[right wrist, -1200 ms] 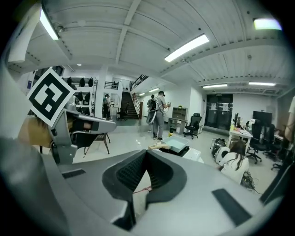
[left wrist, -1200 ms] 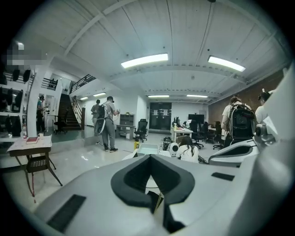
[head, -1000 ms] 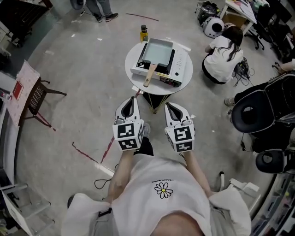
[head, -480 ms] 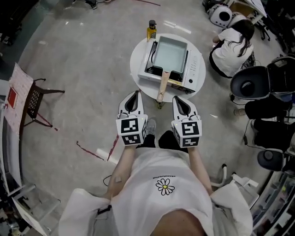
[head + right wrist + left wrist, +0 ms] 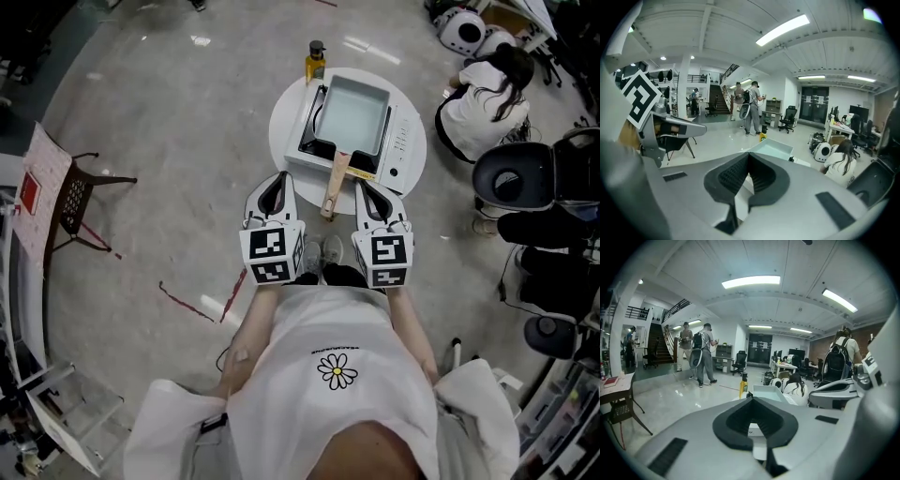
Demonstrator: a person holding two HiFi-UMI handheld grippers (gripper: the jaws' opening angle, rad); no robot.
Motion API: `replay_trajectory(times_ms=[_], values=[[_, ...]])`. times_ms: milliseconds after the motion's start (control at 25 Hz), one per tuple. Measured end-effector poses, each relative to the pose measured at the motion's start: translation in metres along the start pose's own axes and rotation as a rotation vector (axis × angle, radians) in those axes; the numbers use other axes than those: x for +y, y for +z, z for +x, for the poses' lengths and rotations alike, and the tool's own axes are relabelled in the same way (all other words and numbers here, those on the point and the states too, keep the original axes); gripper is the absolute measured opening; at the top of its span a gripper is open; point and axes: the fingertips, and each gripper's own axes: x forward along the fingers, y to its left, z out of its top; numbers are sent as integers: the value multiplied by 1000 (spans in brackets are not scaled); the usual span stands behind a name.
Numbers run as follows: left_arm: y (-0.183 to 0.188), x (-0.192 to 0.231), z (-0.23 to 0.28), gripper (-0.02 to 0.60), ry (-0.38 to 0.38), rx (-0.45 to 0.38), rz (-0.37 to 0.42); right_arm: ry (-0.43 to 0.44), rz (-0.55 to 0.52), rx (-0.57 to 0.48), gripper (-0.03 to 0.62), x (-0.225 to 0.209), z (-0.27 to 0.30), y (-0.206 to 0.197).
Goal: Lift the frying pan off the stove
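Observation:
A rectangular pale-blue frying pan [image 5: 354,115] sits on a white portable stove [image 5: 398,141] on a round white table [image 5: 286,122]. Its wooden handle [image 5: 334,183] points toward me. My left gripper [image 5: 278,180] hovers just left of the handle's end, and my right gripper [image 5: 364,187] just right of it. Neither touches it. Both are shut and hold nothing. In the left gripper view the pan [image 5: 765,391] shows beyond the shut left gripper [image 5: 751,401]. In the right gripper view the pan [image 5: 774,149] lies past the shut right gripper [image 5: 748,157].
A yellow bottle [image 5: 315,61] stands at the table's far edge. A person [image 5: 487,98] sits on the floor to the right, near black office chairs [image 5: 516,178]. A dark folding chair [image 5: 75,202] stands far left. Two people [image 5: 703,352] stand farther off.
The person has stepped up to the table. Both grippers have moved forward from well short of it and now flank the end of the pan's handle. Both stayed shut.

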Motion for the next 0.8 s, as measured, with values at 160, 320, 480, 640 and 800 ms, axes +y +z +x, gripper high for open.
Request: replay_trajectory(times_ms=[160, 320, 480, 640, 800], values=[[4, -5, 8, 0, -4, -9, 6, -15, -17, -5, 2, -12, 0, -3], [4, -8, 11, 0, -11, 1, 14, -24, 1, -4, 2, -21, -2, -4], [-3, -10, 13, 0, -14, 17, 13, -30, 0, 1, 2, -25, 0, -7], [-12, -11, 17, 0, -23, 46, -2, -40, 5, 11, 2, -28, 0, -9], [-13, -14, 21, 0, -32, 55, -13, -47, 20, 20, 2, -30, -4, -13]])
